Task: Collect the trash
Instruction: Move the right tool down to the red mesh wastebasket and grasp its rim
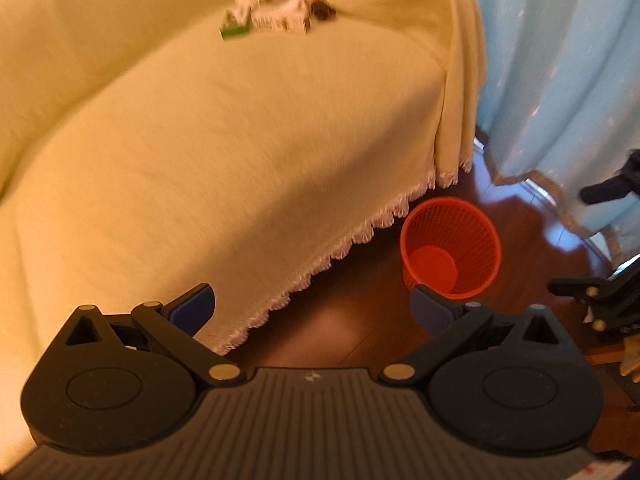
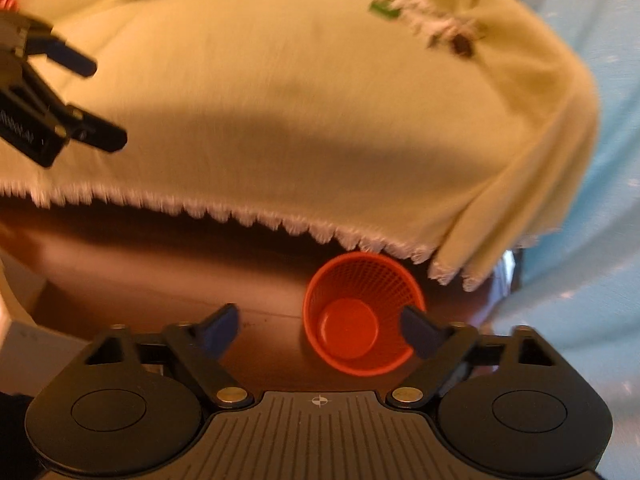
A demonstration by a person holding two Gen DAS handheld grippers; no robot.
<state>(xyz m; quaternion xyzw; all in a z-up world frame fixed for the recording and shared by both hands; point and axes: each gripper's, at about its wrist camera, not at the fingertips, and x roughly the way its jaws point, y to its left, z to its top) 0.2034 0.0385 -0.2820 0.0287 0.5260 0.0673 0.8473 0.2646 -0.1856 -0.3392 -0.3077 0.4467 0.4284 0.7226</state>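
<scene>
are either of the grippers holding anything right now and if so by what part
Nothing is held. The left gripper and right gripper are both open and empty. The trash lies on the sofa; the bin looks empty.

Yellow fringed blanket on a sofa; pale blue curtain.

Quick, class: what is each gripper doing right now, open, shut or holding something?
Left gripper: open, holding nothing.
Right gripper: open, holding nothing.

Orange mesh bin on floor beside wide-spread right gripper fingers.
</scene>
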